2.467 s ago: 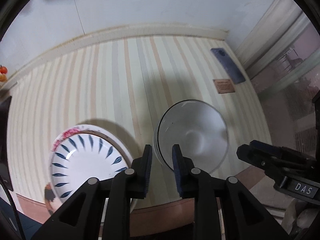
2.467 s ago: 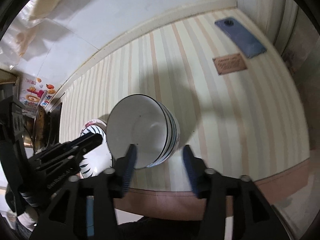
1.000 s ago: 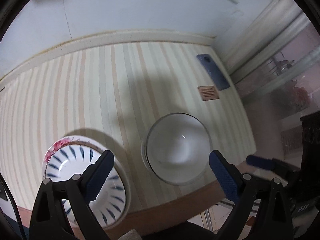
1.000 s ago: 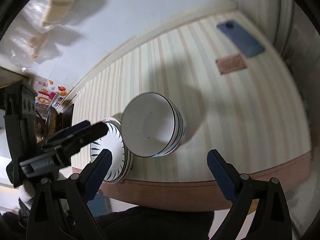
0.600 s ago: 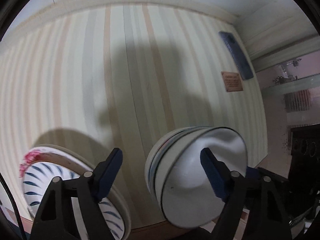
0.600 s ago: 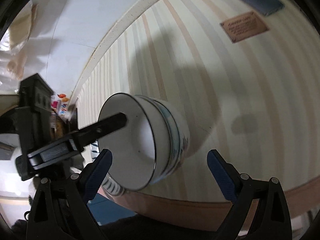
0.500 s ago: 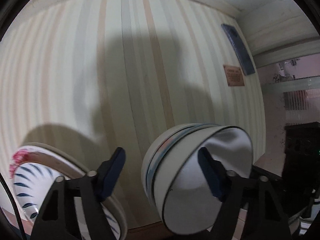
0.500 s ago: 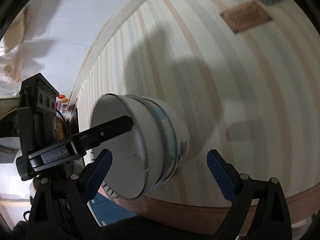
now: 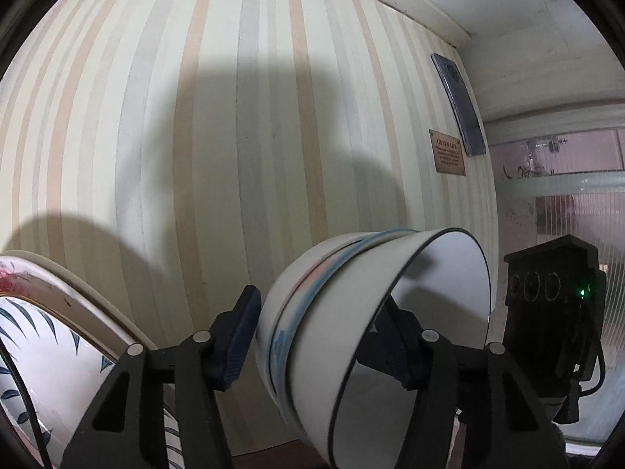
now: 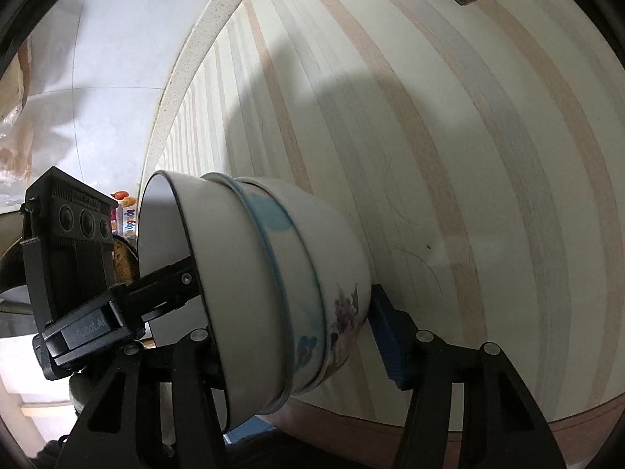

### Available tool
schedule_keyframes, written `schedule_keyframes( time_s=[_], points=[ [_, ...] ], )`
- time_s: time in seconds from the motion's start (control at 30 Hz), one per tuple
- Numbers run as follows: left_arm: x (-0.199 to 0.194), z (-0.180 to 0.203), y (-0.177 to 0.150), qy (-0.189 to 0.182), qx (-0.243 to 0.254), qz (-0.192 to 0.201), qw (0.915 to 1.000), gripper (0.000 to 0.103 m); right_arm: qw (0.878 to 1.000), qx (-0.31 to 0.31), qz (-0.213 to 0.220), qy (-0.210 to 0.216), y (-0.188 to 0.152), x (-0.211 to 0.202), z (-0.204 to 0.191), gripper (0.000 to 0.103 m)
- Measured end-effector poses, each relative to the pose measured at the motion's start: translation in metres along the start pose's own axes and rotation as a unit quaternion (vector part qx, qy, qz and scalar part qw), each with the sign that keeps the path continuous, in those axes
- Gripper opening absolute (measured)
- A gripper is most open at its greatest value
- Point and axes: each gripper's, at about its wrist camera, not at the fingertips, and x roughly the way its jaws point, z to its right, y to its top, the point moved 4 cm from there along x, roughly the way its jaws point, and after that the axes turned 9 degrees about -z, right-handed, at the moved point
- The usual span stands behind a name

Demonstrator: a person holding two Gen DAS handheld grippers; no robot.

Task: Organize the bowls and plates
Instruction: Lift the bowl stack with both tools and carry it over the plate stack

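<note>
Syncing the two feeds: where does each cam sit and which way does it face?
Left wrist: on the left tongs, facing forward-down over the striped table; its fingers straddle the stack of bowls, blue-leaf plate at left.
Right wrist: on the right tongs, facing across the same table; its fingers straddle the same stack.
Shared: stack, table, brown plaque; each sees the other tongs.

Bowl stack (image 9: 351, 312) right of plate (image 9: 50, 336) (apparently just beside it).
</note>
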Motion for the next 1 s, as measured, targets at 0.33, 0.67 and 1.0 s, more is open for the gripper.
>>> schedule_keyframes(
  time_s=[0.33,0.67,1.0],
  points=[
    [-0.013,0.001,-0.002,0.004,-0.005,0.022,0.9997,0.049,0.999,-0.025,0.007,-0.023,-0.003,-0.013,-0.011,0.060],
    [-0.053,-0.007,-0.012,0.006,-0.019,0.048,0.9987,0.049,0.998,-0.055,-0.001,-0.020,0.000,-0.016,-0.053,0.060],
    [-0.098,-0.058,-0.040,0.005,-0.080,0.089,0.9929,0.049,0.992,-0.115,-0.045,-0.023,-0.007,0.016,-0.115,0.060]
  ],
)
